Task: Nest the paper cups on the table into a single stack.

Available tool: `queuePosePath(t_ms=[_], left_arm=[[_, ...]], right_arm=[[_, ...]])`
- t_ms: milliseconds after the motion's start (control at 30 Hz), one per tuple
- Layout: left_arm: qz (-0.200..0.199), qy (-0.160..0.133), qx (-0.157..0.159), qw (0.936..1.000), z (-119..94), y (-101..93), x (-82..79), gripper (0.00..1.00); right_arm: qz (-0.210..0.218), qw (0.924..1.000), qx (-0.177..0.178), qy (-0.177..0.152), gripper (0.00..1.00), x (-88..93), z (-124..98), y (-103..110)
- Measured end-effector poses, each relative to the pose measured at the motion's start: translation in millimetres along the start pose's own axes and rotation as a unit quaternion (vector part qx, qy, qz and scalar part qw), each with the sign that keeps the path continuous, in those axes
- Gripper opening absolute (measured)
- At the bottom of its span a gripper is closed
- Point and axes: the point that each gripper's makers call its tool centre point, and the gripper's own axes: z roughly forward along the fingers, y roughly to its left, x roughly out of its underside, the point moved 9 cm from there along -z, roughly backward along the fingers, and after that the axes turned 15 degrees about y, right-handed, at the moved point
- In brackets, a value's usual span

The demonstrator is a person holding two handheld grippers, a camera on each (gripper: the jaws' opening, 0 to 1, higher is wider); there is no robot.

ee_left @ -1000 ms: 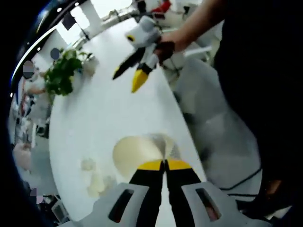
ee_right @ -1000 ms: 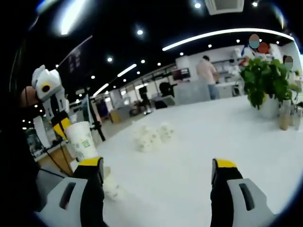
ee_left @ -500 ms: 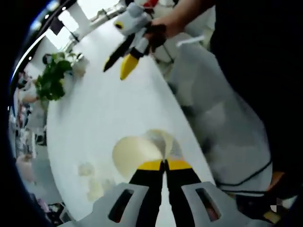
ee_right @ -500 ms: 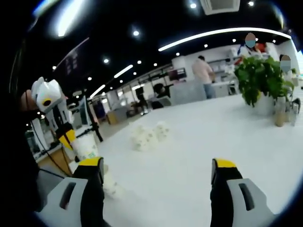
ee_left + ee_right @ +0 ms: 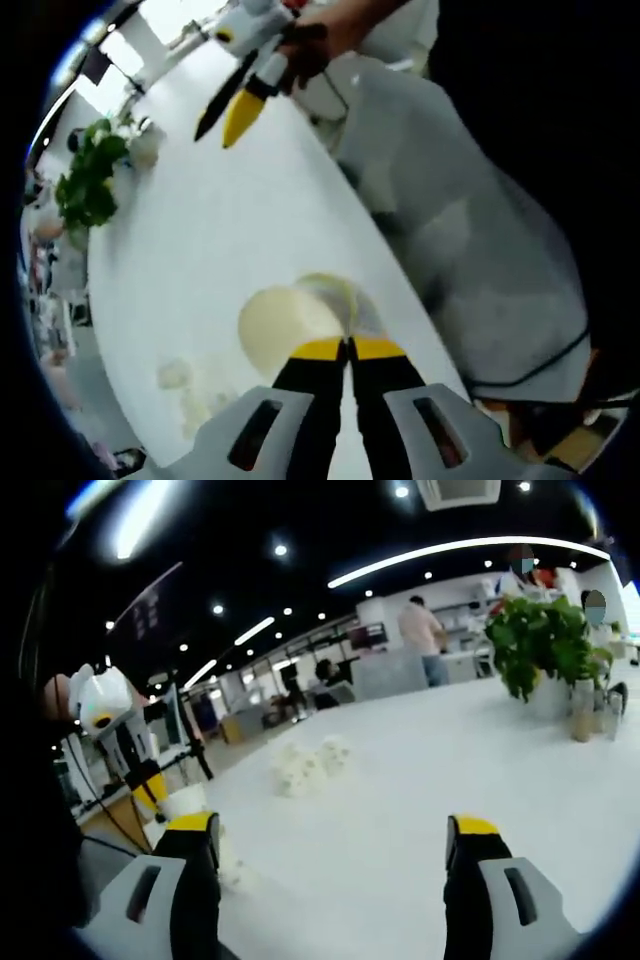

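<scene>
My left gripper (image 5: 348, 346) is shut on the rim of a cream paper cup (image 5: 288, 324), held over the white table (image 5: 200, 240) near its edge. Two or three more paper cups (image 5: 176, 376) lie on the table at lower left. My right gripper (image 5: 216, 138), in a person's hand, hangs over the far end of the table. In the right gripper view my right gripper (image 5: 333, 830) stands open with nothing between its fingers. At the left of that view the left gripper (image 5: 148, 780) holds the cup (image 5: 186, 801). A cluster of paper cups (image 5: 302, 770) lies mid-table.
A potted plant (image 5: 535, 640) and a small bottle (image 5: 582, 722) stand at the far right of the table (image 5: 420, 780); the plant (image 5: 84, 188) is also at the left. The table edge runs close by the person's dark clothing (image 5: 540, 150). People stand in the background.
The held cup and left gripper sit lower in the right gripper view. In the left gripper view the right gripper appears farther up and left. Both cameras have shifted.
</scene>
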Motion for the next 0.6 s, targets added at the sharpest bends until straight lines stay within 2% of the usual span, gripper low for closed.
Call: queuePosePath(t_ms=[400, 600], left_arm=[[0.01, 0.0, 0.005, 0.9999, 15.9, -0.1, -5.3, 0.0], [0.032, 0.001, 0.003, 0.9995, 23.6, -0.7, -8.2, 0.01]], right_arm=[[0.007, 1.0, 0.005, 0.0, 0.92, 5.6, -6.9, -1.7], [0.007, 1.0, 0.002, 0.001, 0.91, 5.9, -6.8, -0.6]])
